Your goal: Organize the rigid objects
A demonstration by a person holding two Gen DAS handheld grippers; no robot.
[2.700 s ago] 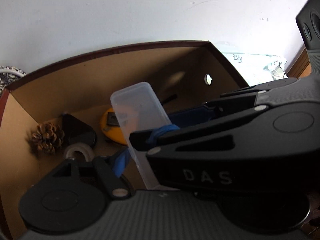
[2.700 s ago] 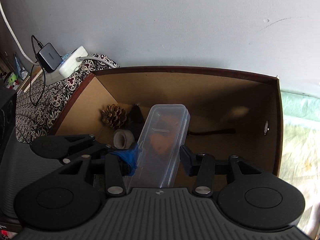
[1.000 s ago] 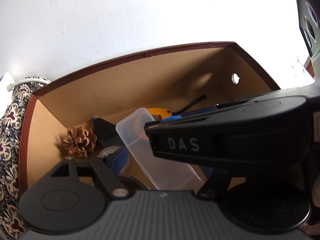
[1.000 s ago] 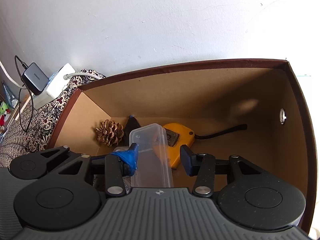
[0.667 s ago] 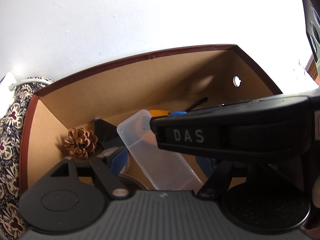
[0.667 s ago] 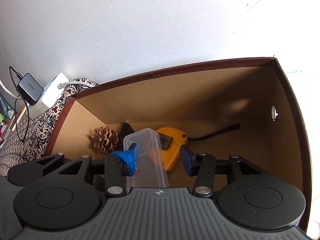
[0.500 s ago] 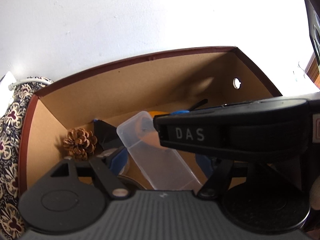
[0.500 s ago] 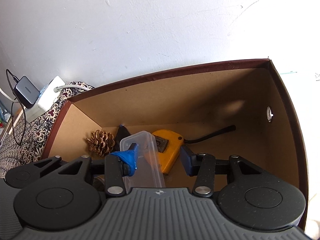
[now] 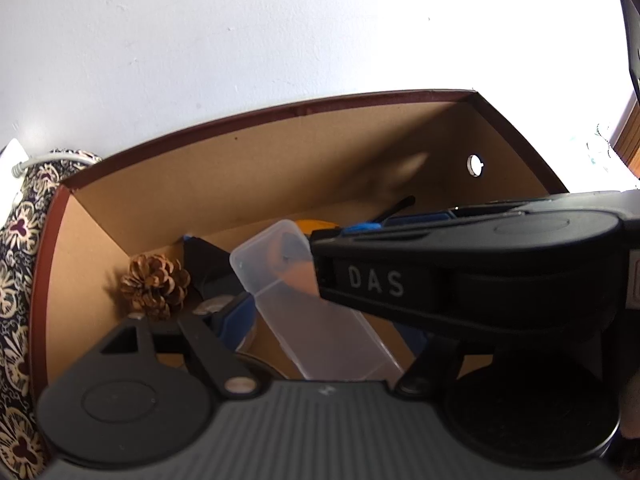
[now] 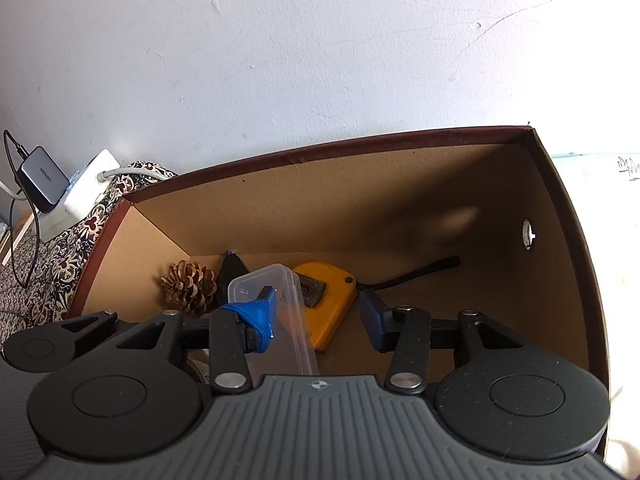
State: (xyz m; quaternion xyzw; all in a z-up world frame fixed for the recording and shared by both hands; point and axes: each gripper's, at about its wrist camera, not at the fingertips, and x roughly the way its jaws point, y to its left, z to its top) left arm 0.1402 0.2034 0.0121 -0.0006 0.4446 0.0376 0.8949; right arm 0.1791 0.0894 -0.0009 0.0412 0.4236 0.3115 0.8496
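Pinecone (image 10: 188,286) is being kept at nine o'clock on the floor of the cardboard box (image 10: 400,200). The clear plastic case (image 10: 280,320) is lying at centre, over the yellow tape measure (image 10: 324,304), between the released fingers of the right hand-held gripper (image 10: 316,320). The left hand-held gripper (image 9: 320,320) is being blocked from view; its grip cannot be told.

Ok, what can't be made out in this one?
- Left gripper: in its own view the right gripper hides its right finger, so its hold on the container is unclear.
- Tape measure: in the left view, only a yellow sliver shows above the right gripper.
- Container's near end: cut off by the gripper bodies in both views.
- Black object by the pine cone: partly hidden, so it can't be identified.
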